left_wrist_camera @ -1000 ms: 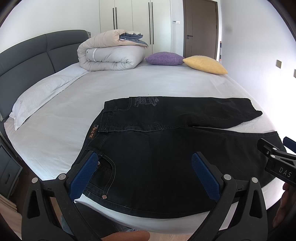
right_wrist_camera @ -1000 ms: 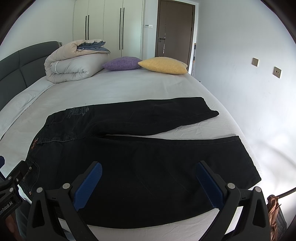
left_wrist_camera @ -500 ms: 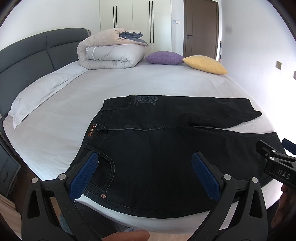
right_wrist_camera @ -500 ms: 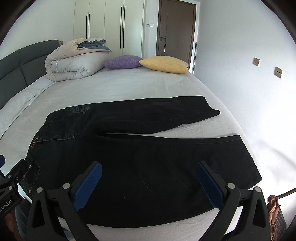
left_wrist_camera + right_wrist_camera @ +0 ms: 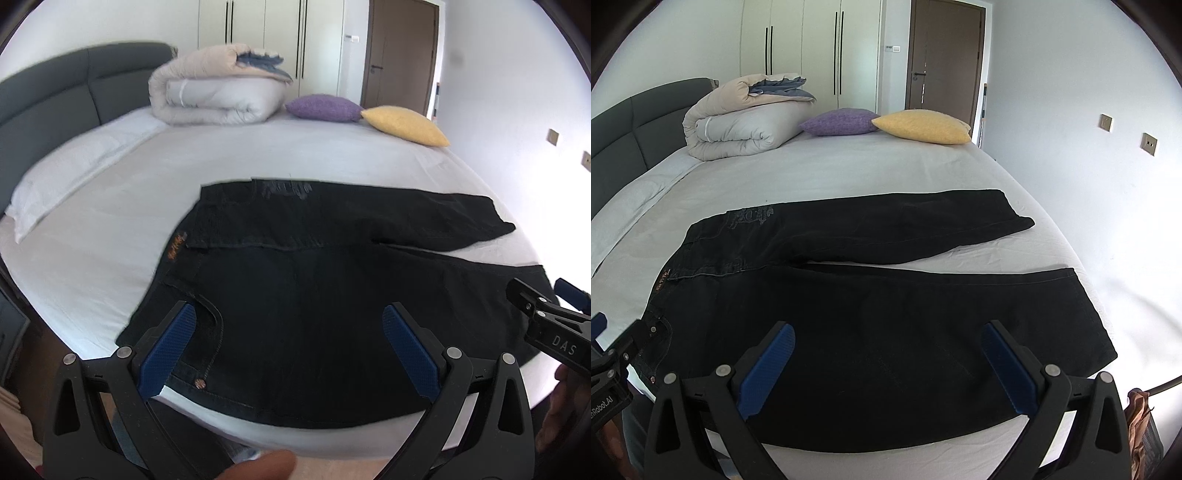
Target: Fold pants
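"DAS" in white on the right gripper; partial "nRobot.AI" on the left gripper; pants waistband patch unreadable.

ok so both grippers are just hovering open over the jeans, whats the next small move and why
Probably lower both onto the near edge of the pants and pinch it. The left gripper hangs open above the waist pocket, the right gripper open over the near leg, and the legs lie spread apart on the bed, unfolded.
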A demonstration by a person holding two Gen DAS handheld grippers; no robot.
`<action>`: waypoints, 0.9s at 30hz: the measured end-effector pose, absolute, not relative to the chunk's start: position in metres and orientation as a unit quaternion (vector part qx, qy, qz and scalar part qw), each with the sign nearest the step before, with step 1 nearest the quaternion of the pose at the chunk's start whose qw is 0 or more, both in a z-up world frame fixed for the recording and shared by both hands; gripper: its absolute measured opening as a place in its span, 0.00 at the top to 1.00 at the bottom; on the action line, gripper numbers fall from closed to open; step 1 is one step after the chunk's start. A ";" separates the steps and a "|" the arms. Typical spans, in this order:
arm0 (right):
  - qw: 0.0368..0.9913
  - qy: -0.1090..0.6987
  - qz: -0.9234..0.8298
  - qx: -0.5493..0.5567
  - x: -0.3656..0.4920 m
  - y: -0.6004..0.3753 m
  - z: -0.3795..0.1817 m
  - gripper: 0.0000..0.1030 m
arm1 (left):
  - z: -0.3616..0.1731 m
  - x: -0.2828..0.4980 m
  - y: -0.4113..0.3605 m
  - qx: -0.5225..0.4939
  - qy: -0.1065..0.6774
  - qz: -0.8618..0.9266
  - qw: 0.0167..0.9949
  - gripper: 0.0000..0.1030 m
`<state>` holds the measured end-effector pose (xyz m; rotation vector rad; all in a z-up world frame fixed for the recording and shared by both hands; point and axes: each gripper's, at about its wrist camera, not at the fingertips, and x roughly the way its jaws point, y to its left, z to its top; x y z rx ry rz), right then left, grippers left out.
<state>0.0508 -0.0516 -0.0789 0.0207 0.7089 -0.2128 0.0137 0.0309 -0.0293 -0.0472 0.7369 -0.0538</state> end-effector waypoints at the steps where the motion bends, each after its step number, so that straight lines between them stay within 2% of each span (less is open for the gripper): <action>1: 0.932 0.346 -0.104 0.010 0.051 -0.051 -0.079 0.00 | -0.031 0.015 0.033 -0.027 0.363 -0.031 0.931 0.00; 7: 0.933 0.347 -0.098 0.009 0.051 -0.048 -0.078 0.00 | -0.037 0.015 0.040 -0.013 0.364 -0.040 0.931 0.00; 10: 0.934 0.346 -0.094 0.007 0.053 -0.049 -0.078 0.00 | -0.037 0.012 0.046 -0.031 0.332 -0.097 0.938 0.00; 14: 0.936 0.346 -0.071 0.002 0.060 -0.050 -0.078 0.00 | -0.046 0.030 0.049 -0.017 0.381 -0.107 0.918 0.00; 16: 0.937 0.346 -0.041 -0.009 0.068 -0.051 -0.077 0.00 | -0.045 0.044 0.058 -0.030 0.371 -0.127 0.919 0.00; 22: 0.934 0.344 0.057 -0.082 0.114 -0.058 -0.071 0.00 | -0.033 0.149 0.081 0.044 0.356 -0.140 0.923 0.00; 27: 0.922 0.352 0.121 -0.108 0.163 -0.073 -0.072 0.00 | -0.037 0.286 0.093 0.102 0.399 -0.177 0.894 0.00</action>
